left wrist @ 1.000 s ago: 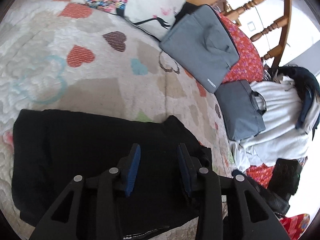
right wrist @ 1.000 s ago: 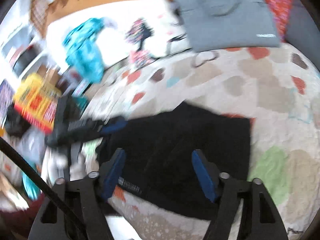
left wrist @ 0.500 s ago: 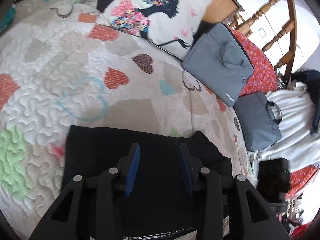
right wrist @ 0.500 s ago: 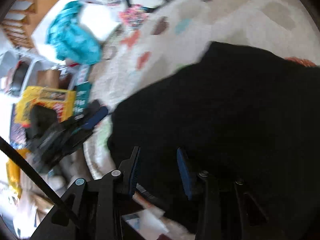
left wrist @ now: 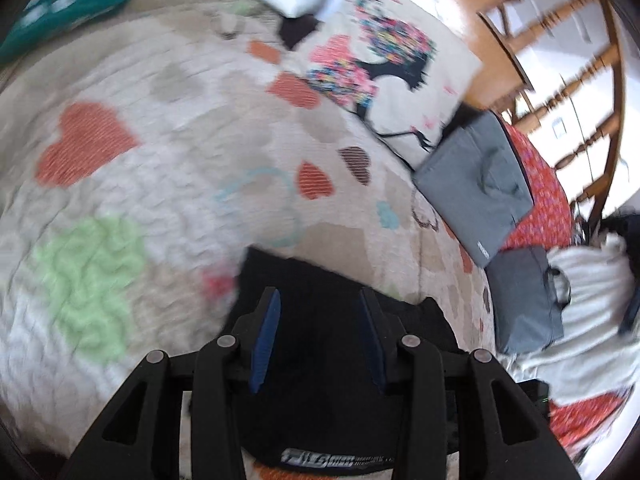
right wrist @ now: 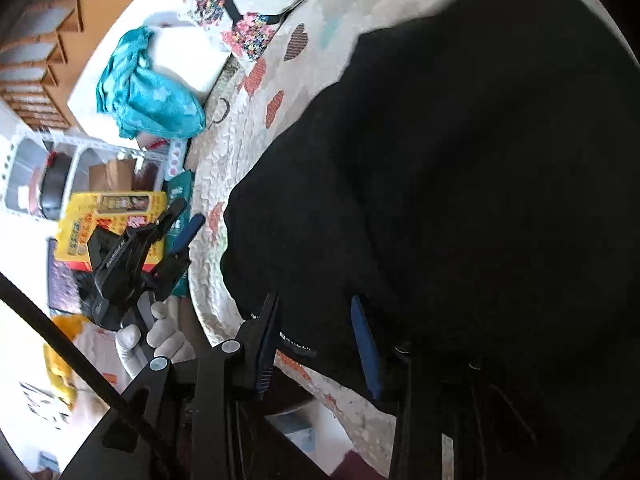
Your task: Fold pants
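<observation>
Black pants lie folded in a compact stack on a cream quilt with coloured hearts. Their waistband with white lettering faces me. My left gripper is open and empty, hovering just above the pants' near part. In the right wrist view the pants fill the right half. My right gripper is open, its fingers astride the pants' near waistband edge, nothing clamped. The left gripper also shows there, off the quilt's left edge, held by a gloved hand.
A patterned pillow, two grey bags, white clothing and a wooden chair line the quilt's far and right sides. Teal fabric, a yellow box and shelves lie off the bed's left edge.
The left gripper has pulled back and swung right, so more bare quilt shows on the left. The right gripper has moved in closer over the pants' waistband edge; its jaws narrowed from a second ago.
</observation>
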Demonstrator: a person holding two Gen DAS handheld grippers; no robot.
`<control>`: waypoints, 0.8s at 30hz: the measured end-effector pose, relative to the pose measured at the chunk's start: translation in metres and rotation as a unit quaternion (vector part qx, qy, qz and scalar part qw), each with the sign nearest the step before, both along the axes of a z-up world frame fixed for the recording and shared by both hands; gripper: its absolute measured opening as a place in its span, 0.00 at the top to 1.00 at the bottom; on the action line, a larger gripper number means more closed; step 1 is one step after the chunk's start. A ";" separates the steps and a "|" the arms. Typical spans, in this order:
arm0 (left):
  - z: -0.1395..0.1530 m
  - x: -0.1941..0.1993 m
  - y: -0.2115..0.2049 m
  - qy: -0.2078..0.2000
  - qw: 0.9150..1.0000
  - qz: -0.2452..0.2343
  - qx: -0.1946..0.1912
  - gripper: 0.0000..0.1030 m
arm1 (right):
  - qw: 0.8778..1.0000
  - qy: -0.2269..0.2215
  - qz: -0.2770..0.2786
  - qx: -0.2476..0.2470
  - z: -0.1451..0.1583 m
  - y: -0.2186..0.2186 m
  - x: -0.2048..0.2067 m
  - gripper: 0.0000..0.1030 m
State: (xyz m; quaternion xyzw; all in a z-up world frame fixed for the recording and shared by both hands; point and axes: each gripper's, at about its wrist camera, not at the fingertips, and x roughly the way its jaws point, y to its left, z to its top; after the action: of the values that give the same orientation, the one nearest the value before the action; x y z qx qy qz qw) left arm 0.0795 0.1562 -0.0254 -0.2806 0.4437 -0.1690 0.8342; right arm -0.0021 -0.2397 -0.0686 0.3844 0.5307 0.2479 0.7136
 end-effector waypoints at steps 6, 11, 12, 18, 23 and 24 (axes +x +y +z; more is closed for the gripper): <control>-0.040 -0.024 0.023 0.061 0.997 0.037 -0.034 0.59 | 0.995 -0.063 0.048 -0.060 0.060 0.030 0.029 0.43; -0.046 -0.029 0.017 0.067 0.997 0.034 -0.013 0.57 | 0.987 -0.053 0.112 -0.103 0.073 0.093 0.078 0.32; -0.045 -0.031 0.014 0.064 0.997 0.033 -0.003 0.57 | 0.984 -0.047 0.129 -0.111 0.073 0.109 0.089 0.32; -0.041 -0.043 0.011 0.057 0.997 0.045 0.040 0.44 | 0.963 0.006 0.200 -0.182 0.057 0.202 0.142 0.30; -0.044 -0.049 -0.007 0.047 0.996 0.018 0.074 0.28 | 0.934 0.048 0.240 -0.261 0.033 0.248 0.169 0.20; -0.044 -0.049 -0.012 0.045 0.996 0.012 0.080 0.23 | 0.926 0.060 0.252 -0.276 0.027 0.256 0.173 0.17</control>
State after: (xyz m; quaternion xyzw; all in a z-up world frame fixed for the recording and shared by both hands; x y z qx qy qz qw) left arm 0.0303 0.1445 -0.0692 -0.2257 0.4899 -0.1106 0.8348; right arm 0.1712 0.0164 -0.0413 0.0403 0.6993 0.2395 0.6723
